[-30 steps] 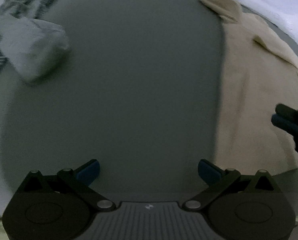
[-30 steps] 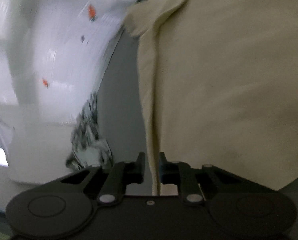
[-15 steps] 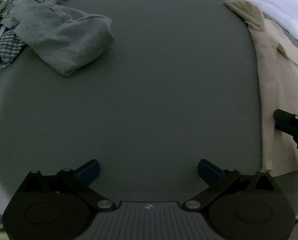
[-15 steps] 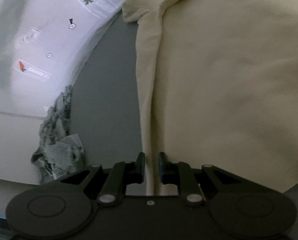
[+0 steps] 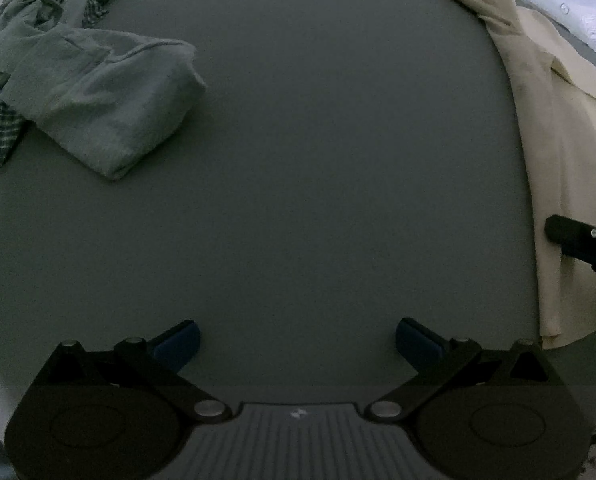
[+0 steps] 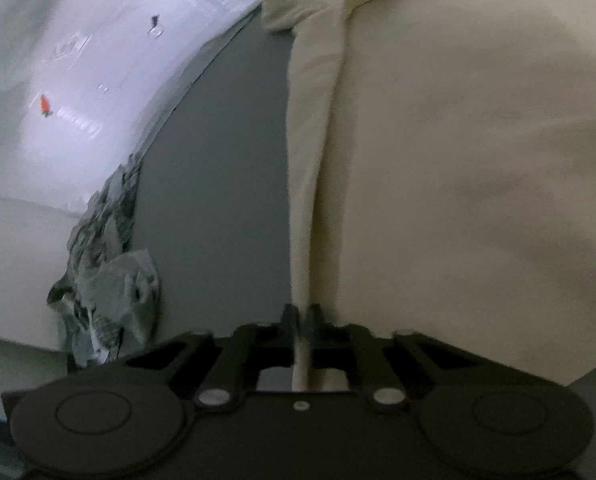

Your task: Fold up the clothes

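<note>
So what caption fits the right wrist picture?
Right gripper pinches the cream garment's edge on the grey table.

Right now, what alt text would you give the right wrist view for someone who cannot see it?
The right gripper is shut on the edge of a cream garment spread over a grey table. A crumpled pile of grey clothes lies at the table's far left edge.

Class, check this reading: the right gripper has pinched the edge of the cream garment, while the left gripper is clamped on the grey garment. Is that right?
Not quite. The right gripper is indeed shut on the cream garment edge, but the left gripper holds nothing: the left wrist view shows its jaws wide open over bare table, with the grey garment lying apart.
</note>
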